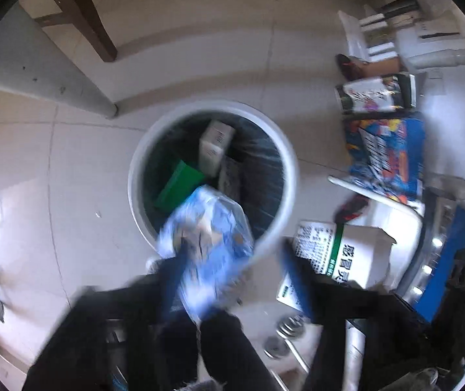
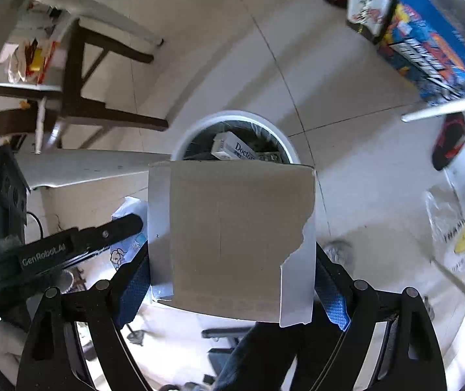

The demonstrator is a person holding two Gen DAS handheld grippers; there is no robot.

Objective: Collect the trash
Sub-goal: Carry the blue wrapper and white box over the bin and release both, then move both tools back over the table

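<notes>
A white round trash bin (image 1: 284, 150) with a dark liner stands on the floor; it holds a white box (image 1: 214, 146) and a green box (image 1: 180, 185). My left gripper (image 1: 235, 270) is open above the bin's near rim. A crumpled blue and white plastic bag (image 1: 209, 238) lies against its left finger (image 1: 172, 277), blurred. My right gripper (image 2: 232, 280) is shut on a white and green cardboard box (image 2: 232, 234), held beside the bin (image 2: 196, 127). This box also shows in the left wrist view (image 1: 340, 254).
A dark wooden chair (image 2: 82, 75) and a grey table edge (image 2: 86, 169) stand left of the bin. Colourful boxes (image 1: 388, 150) and a white stool (image 1: 372, 195) are to the right. A clear plastic bag (image 2: 460, 231) lies at the right. Dumbbells (image 1: 284, 335) lie near.
</notes>
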